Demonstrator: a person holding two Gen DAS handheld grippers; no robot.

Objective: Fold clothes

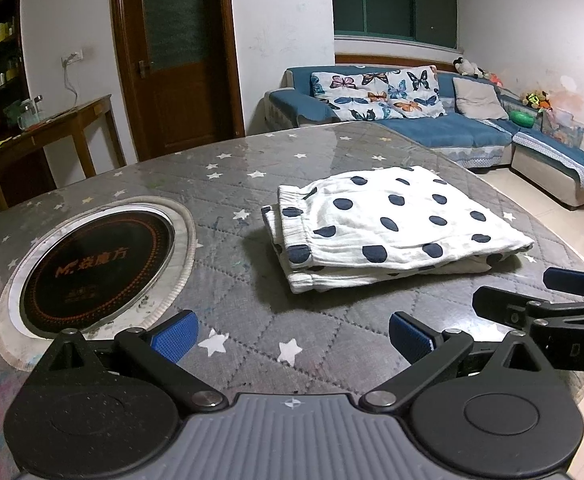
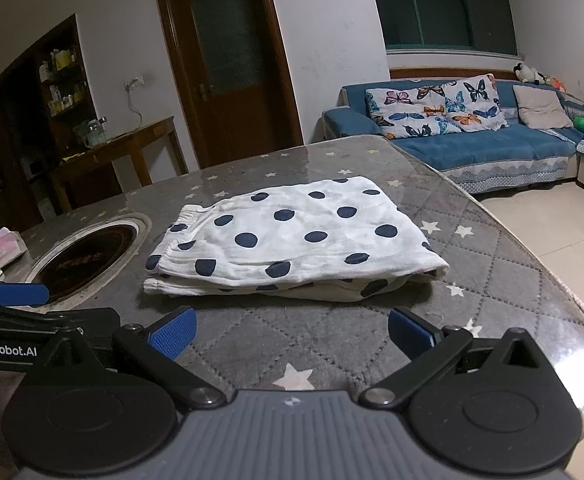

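Polka-dot shorts [image 2: 292,240] folded flat on star-quilted table [image 2: 492,280]. Left gripper [image 1: 292,336], right gripper [image 2: 292,332] spread wide, empty. Probably finished; next, perhaps smoothing.

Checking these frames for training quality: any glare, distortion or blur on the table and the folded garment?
Left wrist view: fisheye bends the table edge; the clear cover glares near the far rim; the polka-dot garment is sharp. Right wrist view: same curvature, with dark corners; reflections streak the table's right edge; garment sharp, casting a soft shadow toward the camera.
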